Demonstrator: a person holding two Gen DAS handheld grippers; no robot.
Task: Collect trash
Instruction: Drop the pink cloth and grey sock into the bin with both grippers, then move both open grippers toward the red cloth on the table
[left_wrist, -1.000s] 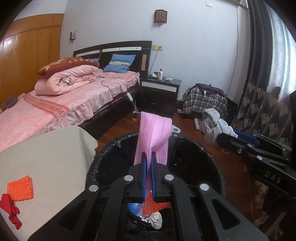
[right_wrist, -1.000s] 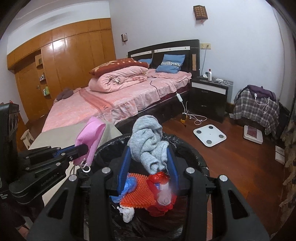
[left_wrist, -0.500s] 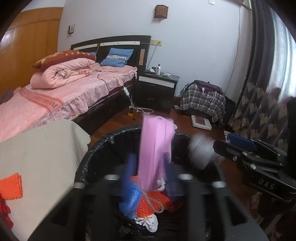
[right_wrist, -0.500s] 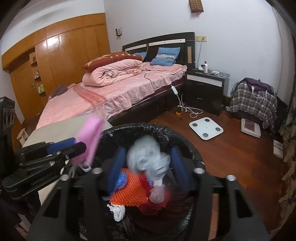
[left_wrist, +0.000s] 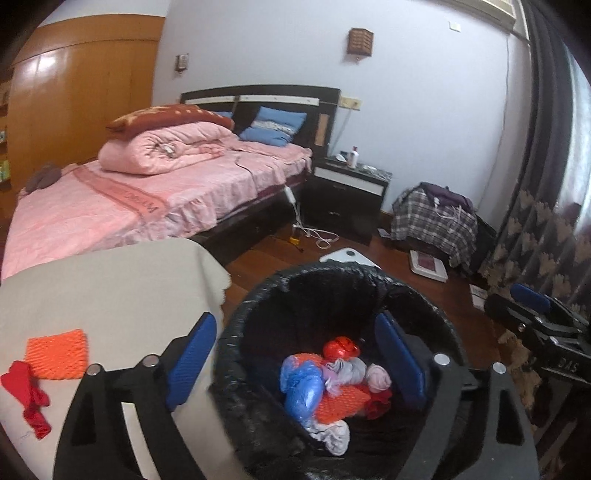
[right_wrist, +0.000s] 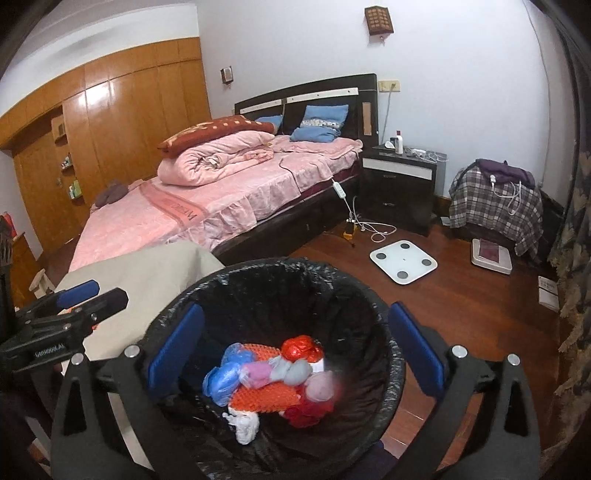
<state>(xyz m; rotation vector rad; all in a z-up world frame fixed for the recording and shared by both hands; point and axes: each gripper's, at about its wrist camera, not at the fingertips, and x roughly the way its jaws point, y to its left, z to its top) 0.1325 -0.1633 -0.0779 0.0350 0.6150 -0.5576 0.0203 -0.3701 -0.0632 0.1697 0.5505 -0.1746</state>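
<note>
Bedroom: wood floor (right_wrist: 461, 306), bed (right_wrist: 221, 206) with pink bedding, dark nightstand (right_wrist: 400, 184), white scale (right_wrist: 403, 261). A beige-covered table (left_wrist: 110, 295) stands beside the black-lined trash bin (right_wrist: 373, 306). Near the table's left edge lie an orange mesh pad (left_wrist: 57, 353) and a red scrap (left_wrist: 27, 391).

Both tools angle down over the bin. Left gripper (left_wrist: 297, 360) and right gripper (right_wrist: 293, 349) have jaws opening, nothing between them.

A second ago the left pinched a pink cloth (right_wrist: 258, 373), the right a grey cloth (right_wrist: 291, 369); both now lie in the bin atop blue, orange and red trash.
</note>
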